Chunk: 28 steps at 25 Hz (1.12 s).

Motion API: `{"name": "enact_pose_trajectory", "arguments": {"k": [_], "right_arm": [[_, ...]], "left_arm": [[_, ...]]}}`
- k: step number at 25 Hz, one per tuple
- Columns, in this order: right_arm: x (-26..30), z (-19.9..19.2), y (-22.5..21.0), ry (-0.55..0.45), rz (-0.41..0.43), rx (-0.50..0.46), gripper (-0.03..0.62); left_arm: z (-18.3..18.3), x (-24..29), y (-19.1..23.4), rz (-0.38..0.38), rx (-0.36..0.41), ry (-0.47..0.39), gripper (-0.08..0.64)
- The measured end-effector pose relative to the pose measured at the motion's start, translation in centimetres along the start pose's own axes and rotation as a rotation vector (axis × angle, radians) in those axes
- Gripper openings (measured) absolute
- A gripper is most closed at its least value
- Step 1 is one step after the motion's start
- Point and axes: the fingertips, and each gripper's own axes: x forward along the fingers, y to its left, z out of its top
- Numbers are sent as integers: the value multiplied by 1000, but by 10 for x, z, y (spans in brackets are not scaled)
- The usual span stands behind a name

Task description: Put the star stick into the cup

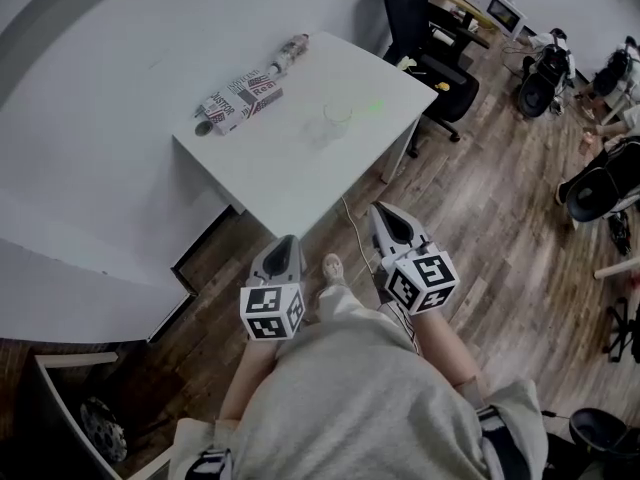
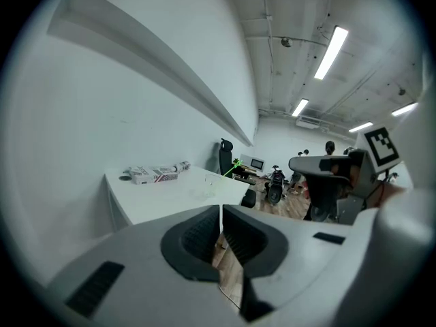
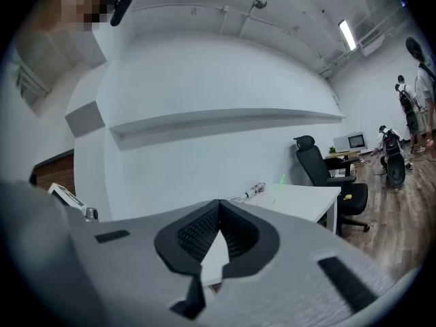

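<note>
On the white table (image 1: 300, 168) a clear cup (image 1: 335, 118) stands near the middle, faint against the top. A thin green star stick (image 1: 372, 108) shows just right of it; I cannot tell whether the two touch. The stick (image 2: 232, 168) and cup (image 2: 204, 191) are small and far in the left gripper view, and the stick (image 3: 279, 182) is a green streak in the right gripper view. My left gripper (image 1: 288, 239) and right gripper (image 1: 383, 209) are held close to the person's body, short of the table's near corner. Both are shut and hold nothing.
A printed box (image 1: 240, 98) and a small bottle (image 1: 290, 50) lie along the table's far edge by the wall. A black office chair (image 1: 415, 13) stands past the table's right end. Wooden floor (image 1: 500, 218) lies to the right, with bags and desks farther off.
</note>
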Motion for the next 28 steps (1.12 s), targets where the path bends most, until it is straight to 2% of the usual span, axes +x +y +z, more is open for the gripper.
{"name": "enact_pose_trajectory", "arguments": {"k": [6,28], "right_arm": [[-1,0,-2,12,-28,-35,-3],[9,-3,-8,15,-34,-26,-3]], "left_arm": [[0,-2,1,7,5,5,14],[0,4,8,9,9,19,14]]}}
